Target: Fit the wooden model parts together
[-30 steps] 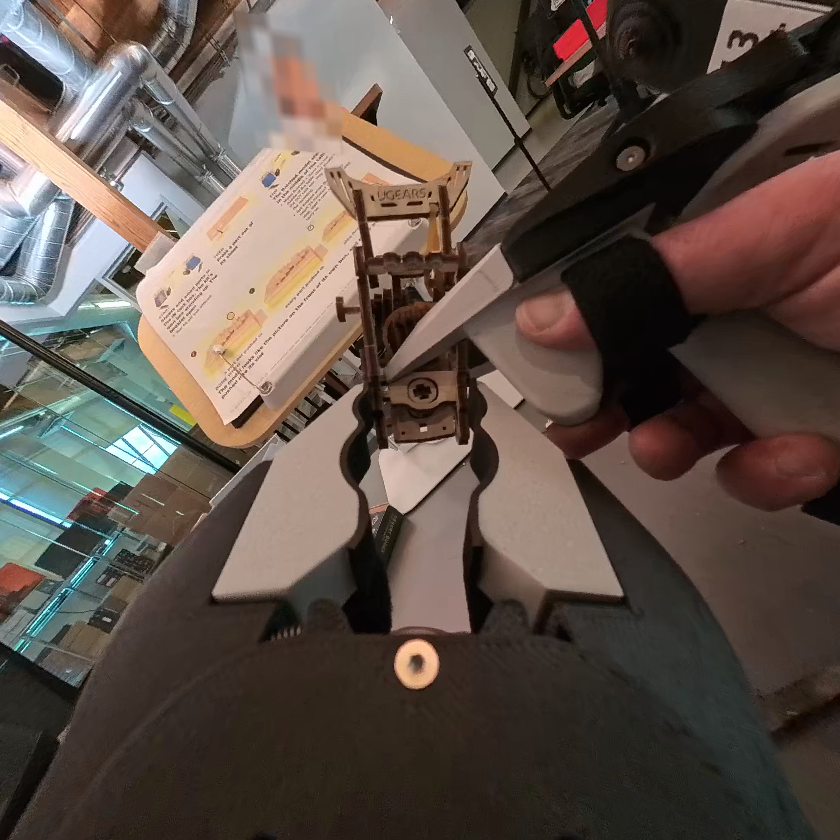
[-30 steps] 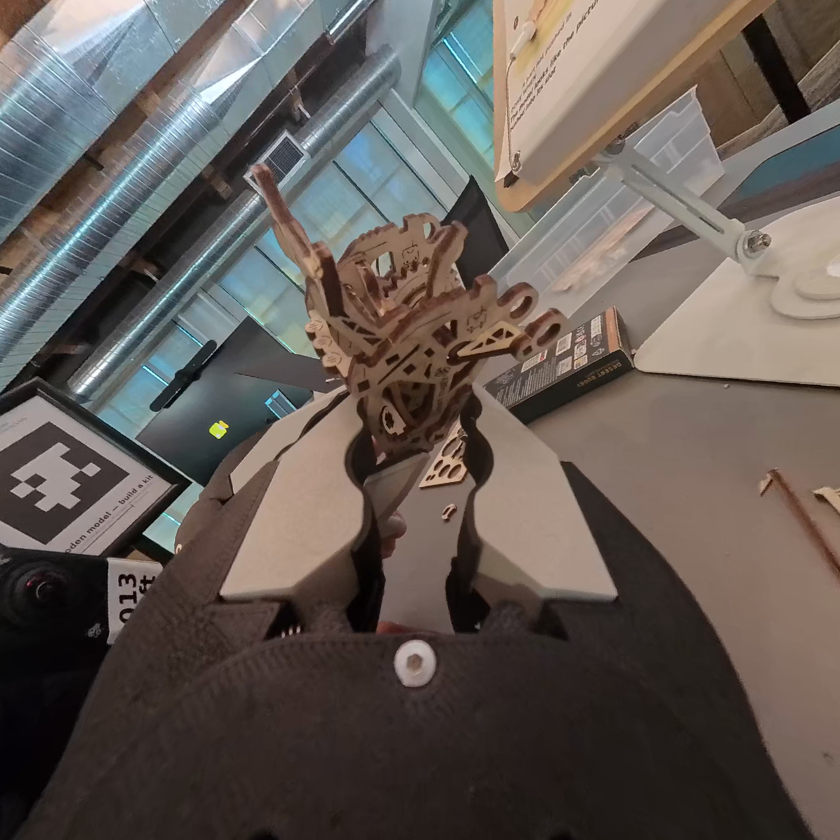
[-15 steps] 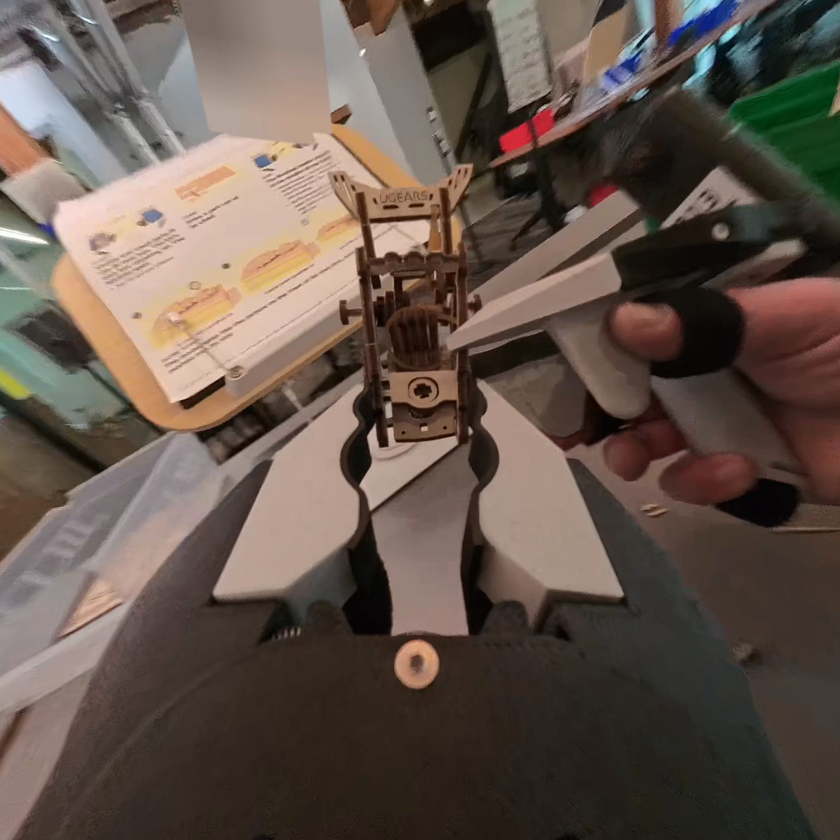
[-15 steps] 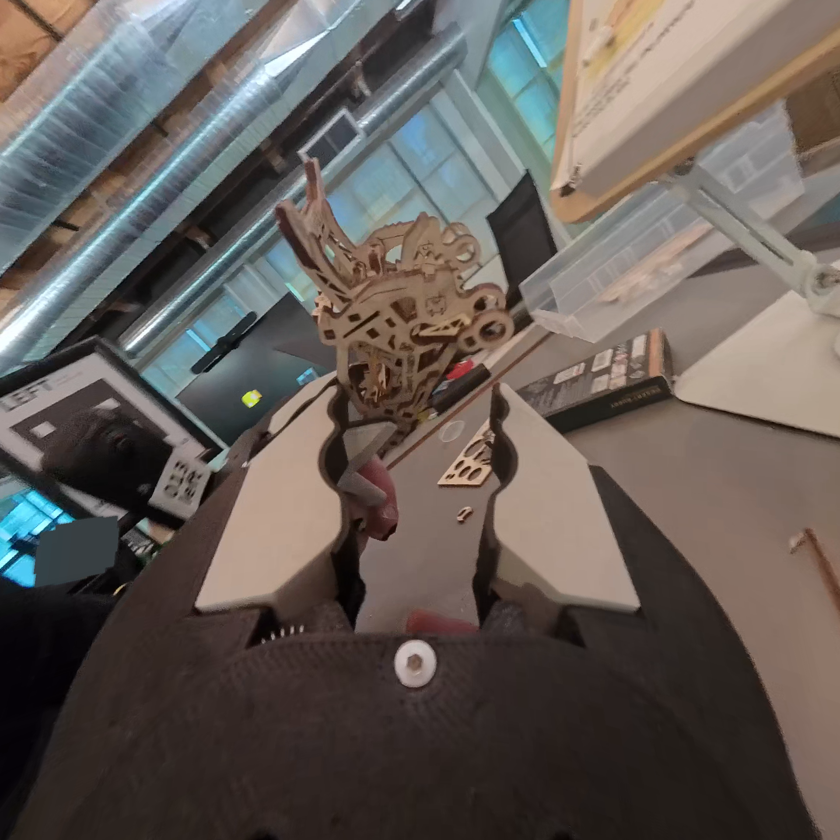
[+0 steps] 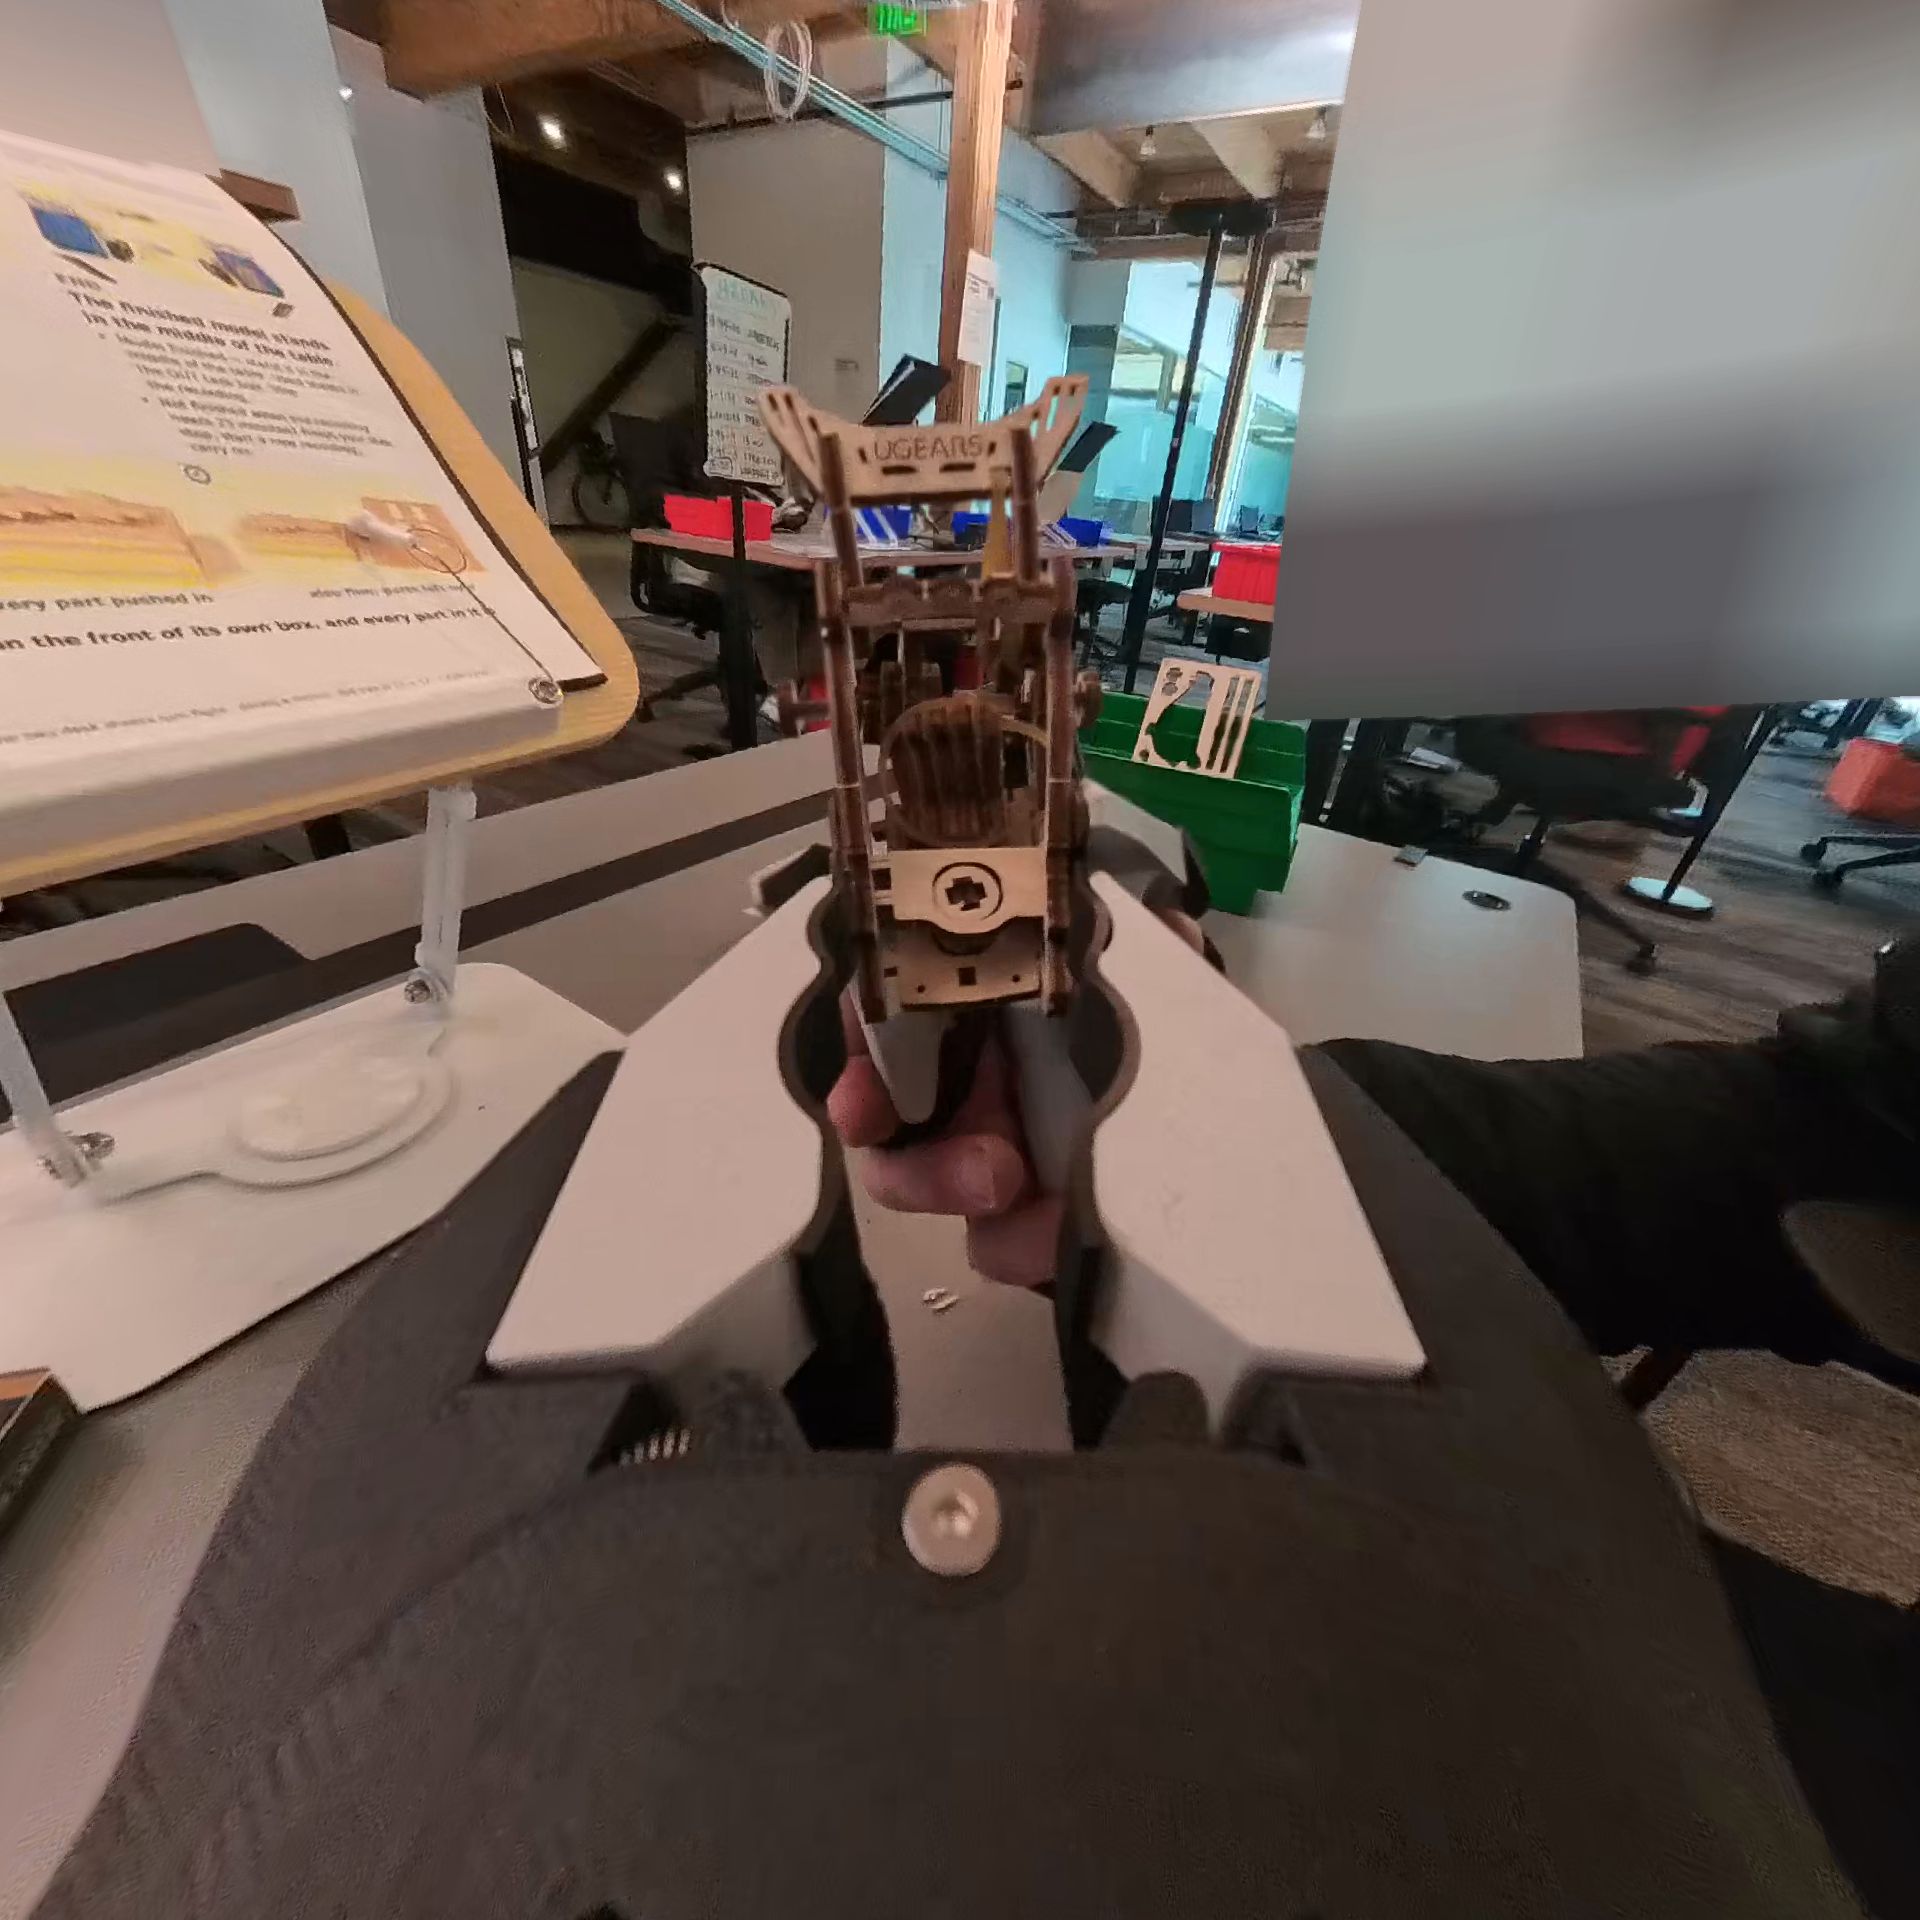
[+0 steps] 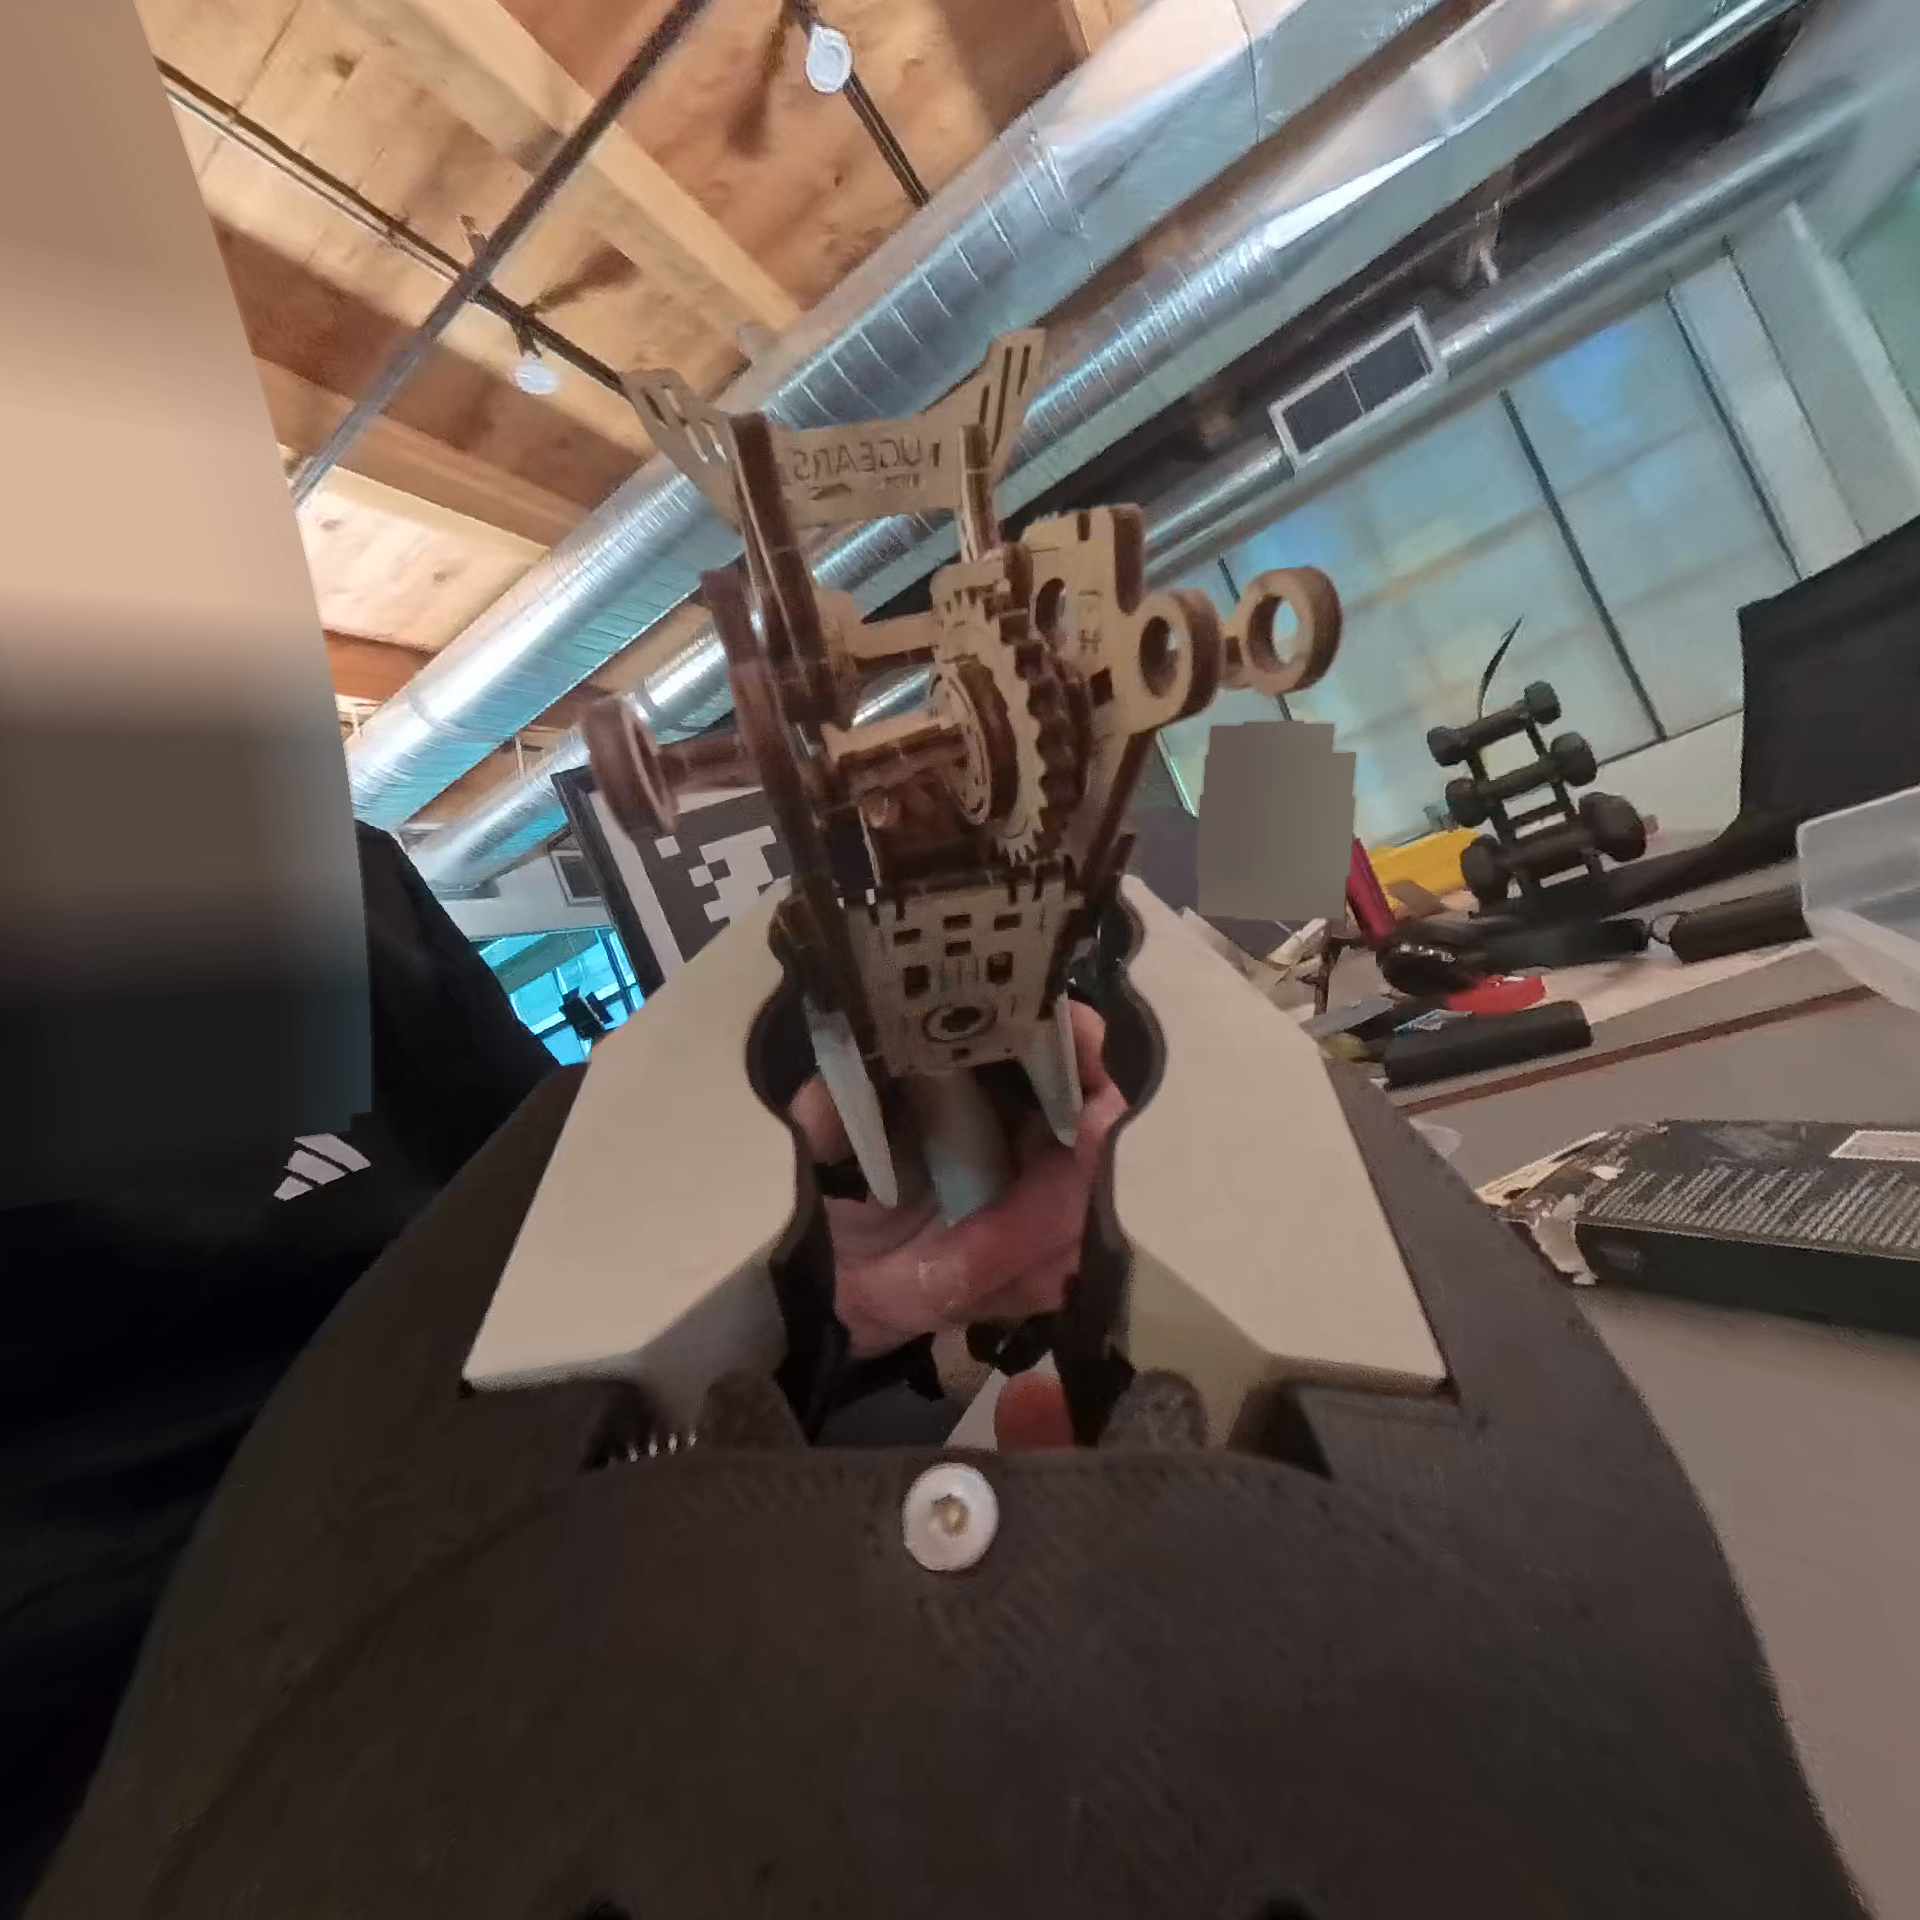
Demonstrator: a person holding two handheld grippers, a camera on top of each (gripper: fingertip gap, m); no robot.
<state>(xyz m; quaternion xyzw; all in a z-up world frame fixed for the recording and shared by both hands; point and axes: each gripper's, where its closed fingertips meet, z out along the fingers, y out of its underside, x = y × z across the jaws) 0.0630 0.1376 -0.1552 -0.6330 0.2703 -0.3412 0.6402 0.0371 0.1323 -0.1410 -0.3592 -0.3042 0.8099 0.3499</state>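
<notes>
The wooden model (image 5: 956,790) stands upright between both sets of fingertips, raised above the worktop (image 5: 1455,935). The left tool (image 5: 956,966) clamps its base. The right tool (image 6: 951,997) grips the same base from the opposite side. At 9 o'clock stands an instruction board (image 5: 260,520); at 2 o'clock, a green bin (image 5: 1226,810).
</notes>
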